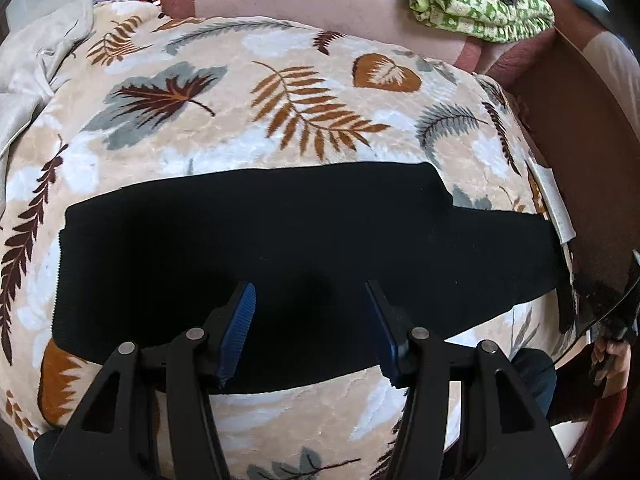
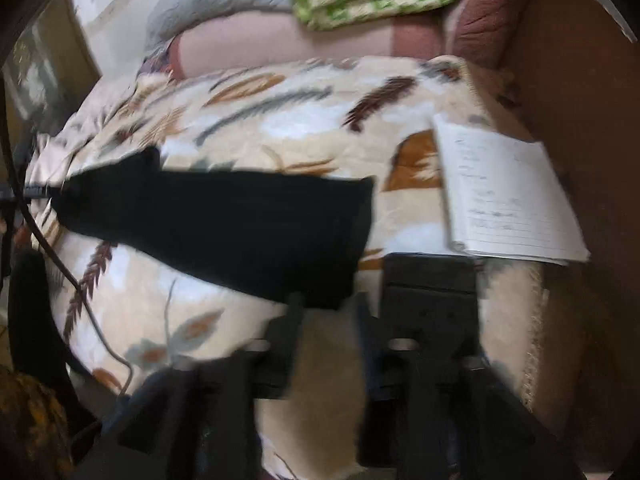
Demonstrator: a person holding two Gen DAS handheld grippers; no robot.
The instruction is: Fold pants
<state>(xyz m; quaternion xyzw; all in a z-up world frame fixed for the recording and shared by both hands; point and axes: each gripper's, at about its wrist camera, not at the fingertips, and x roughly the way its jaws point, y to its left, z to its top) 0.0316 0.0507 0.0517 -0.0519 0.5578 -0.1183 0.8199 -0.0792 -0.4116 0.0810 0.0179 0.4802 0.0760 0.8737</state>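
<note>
- The black pants (image 1: 288, 256) lie flat across mid-frame on the leaf-print blanket (image 1: 248, 92), I judge already folded lengthwise, spread for the next fold.
- My left gripper (image 1: 310, 300) hovers over them, jaws apart, empty.
- My right gripper (image 2: 326, 304), blurred, appears parted near the hem; a notebook (image 2: 508, 196) lies at right.

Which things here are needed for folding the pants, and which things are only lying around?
For the job:
- black pants, laid flat on the leaf-print blanket
- left gripper, open above the pants
- right gripper, open near the pants' edge

Lying about:
- lined notebook on the blanket
- green patterned cloth behind
- grey pillow
- beige cloth
</note>
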